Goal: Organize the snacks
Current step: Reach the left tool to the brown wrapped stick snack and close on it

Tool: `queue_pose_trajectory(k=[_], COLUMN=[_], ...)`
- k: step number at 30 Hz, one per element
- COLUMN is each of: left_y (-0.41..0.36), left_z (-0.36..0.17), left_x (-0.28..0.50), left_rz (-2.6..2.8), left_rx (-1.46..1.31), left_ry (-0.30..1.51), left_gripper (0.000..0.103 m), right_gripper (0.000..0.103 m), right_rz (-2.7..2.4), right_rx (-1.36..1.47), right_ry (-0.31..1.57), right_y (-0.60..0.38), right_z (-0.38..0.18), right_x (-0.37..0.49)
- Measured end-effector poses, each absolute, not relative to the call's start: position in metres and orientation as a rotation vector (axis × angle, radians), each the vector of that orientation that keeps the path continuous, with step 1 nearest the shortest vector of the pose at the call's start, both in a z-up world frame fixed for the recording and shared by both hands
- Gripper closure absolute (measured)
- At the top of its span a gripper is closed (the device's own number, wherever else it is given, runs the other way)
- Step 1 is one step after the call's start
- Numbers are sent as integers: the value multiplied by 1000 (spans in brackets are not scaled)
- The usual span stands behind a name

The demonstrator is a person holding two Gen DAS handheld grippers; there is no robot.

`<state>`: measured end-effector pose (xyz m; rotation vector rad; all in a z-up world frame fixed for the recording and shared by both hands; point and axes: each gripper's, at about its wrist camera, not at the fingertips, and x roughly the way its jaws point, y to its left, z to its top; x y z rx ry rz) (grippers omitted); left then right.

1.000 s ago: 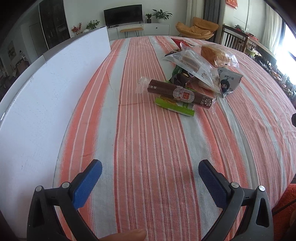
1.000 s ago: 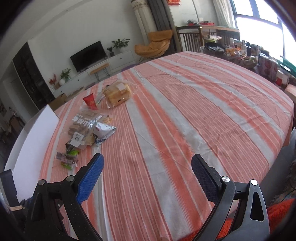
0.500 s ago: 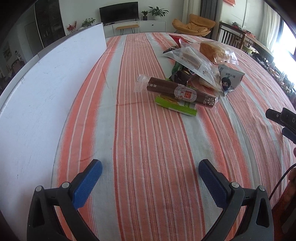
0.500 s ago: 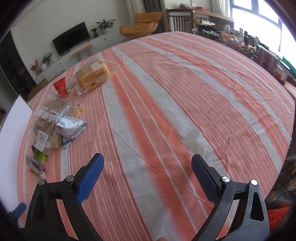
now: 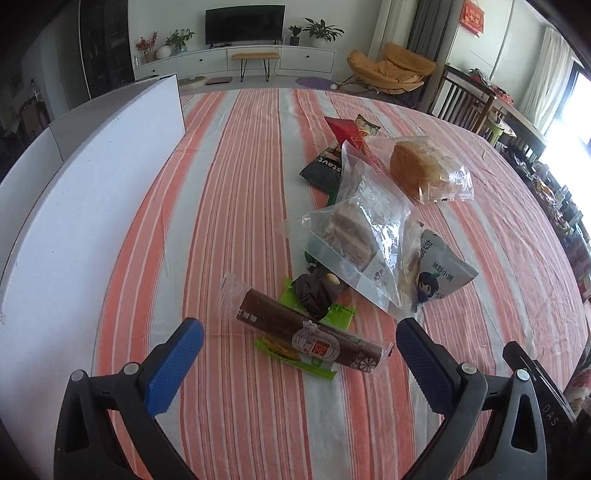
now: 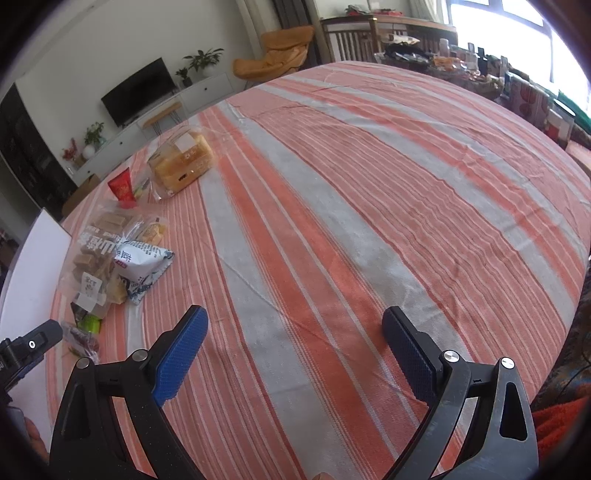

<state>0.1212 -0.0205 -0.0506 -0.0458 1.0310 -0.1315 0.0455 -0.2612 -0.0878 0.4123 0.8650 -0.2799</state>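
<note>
Snacks (image 5: 364, 236), dark pack (image 5: 323, 168) reading "stav"

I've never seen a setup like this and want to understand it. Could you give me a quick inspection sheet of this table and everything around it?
Surface: striped tablecloth, orange and grey, with a white board along its left side.
Job's things: brown roll pack nearest, on a green wrapper; clear bag of biscuits; white cartoon pouch; bread loaf; dark packet; red packet.
Clutter: crowded side table behind.
Grippers: left gripper open, over the roll; right gripper open above bare cloth.
Cables: nothing seen.
Surroundings: television, potted plants, orange armchair.
</note>
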Motion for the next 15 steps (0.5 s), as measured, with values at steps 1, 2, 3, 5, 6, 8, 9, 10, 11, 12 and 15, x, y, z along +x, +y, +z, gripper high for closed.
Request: queue_pose_trajectory(k=[1, 2, 3, 5, 6, 8, 9, 10, 11, 12, 15], left_y=[-23, -23, -20, -6, 2, 19, 26, 34, 39, 44, 42], left_z=[-57, -63, -67, -68, -68, -63, -59, -55, -54, -53, -60], left_x=[124, 123, 121, 112, 107, 98, 94, 89, 87, 84, 91], left_rz=[-114, -98, -92, -108, -102, -73, -64, -64, -71, -85, -117], left_rx=[-20, 8, 29, 23, 21, 29, 27, 16, 2, -13, -23], left_ry=[1043, 1050, 1050, 1039, 1039, 1028, 1017, 1007, 1003, 1004, 1028], left_gripper=[0, 0, 0, 0, 0, 0, 0, 0, 0, 0, 0], right_gripper=[6, 6, 6, 6, 6, 6, 6, 6, 6, 6, 6], right_rz=[-278, -276, -273, -269, -267, -267, -270, -271, -269, -266, -263], right_rx=[417, 423, 429, 447, 457, 468, 464, 455, 446, 438, 427], right_ry=[862, 859, 856, 849, 845, 841, 844, 847, 850, 853, 856], right_y=[-261, -262, -263, -266, -267, -269, -268, -266, -264, -263, -260], right_z=[-88, -88, -87, -87, -87, -87, -87, -87, -87, -87, -88], right_x=[45, 45, 44, 42, 41, 41, 42, 43, 44, 45, 46])
